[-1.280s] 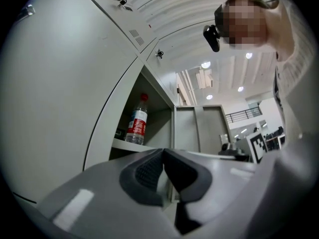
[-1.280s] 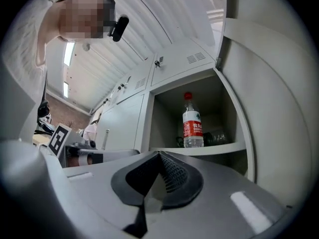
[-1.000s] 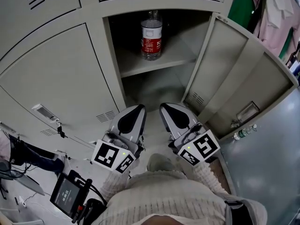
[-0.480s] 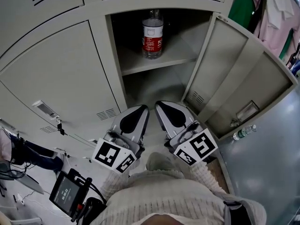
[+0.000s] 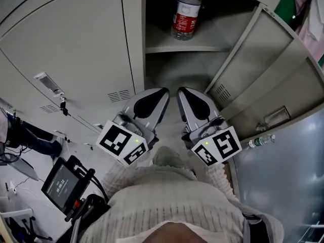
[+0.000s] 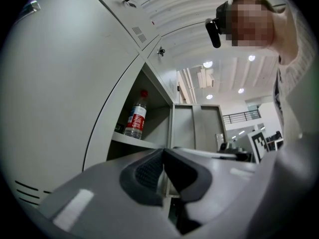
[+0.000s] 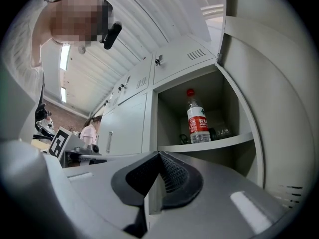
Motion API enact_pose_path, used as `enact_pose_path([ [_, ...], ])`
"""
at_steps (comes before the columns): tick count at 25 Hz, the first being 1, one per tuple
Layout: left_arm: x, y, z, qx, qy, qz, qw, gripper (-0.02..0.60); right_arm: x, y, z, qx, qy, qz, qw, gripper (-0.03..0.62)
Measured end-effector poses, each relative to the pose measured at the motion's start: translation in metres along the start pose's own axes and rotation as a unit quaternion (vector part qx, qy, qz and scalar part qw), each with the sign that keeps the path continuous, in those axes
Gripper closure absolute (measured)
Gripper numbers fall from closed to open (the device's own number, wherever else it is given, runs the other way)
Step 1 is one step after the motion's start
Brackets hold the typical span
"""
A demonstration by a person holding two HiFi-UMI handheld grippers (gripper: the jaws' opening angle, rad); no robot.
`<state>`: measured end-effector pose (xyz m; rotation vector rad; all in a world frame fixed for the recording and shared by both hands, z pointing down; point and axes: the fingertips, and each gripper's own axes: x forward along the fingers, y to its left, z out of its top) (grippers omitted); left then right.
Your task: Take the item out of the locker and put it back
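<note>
Left gripper [image 5: 159, 93] and right gripper [image 5: 183, 92], both closed and empty, hang below the shelf [image 5: 174, 48]; bottle [image 5: 186, 14] stands upright, reachable through the open door

Clear plastic red-labelled bottle [image 5: 186, 14] upright on grey metal shelf [image 5: 167, 47], inside open locker compartment, top centre of frame. Grey metal door [image 5: 263, 70] swung right. Left gripper [image 5: 162, 91] and right gripper [image 5: 181, 90] side by side at centre, below shelf. Small dark items behind bottle, possibly cables.
</note>
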<state>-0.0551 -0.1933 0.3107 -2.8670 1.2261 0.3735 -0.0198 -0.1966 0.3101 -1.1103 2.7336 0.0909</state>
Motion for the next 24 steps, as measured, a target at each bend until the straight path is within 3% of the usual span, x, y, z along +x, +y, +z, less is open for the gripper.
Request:
enact_pose_path([
  [16,0.0017,0.0007,-0.0005,0.022,0.002,-0.024,0.9995,0.572,0.0084,-0.0069,-0.0024,-0.013,-0.018,-0.009,1.000,0.595],
  [24,0.0018,-0.0034,0.0049,0.016,0.010,-0.018,0.9997,0.572,0.0083,-0.0067,-0.0003,0.002,0.000,-0.010,1.000,0.595],
])
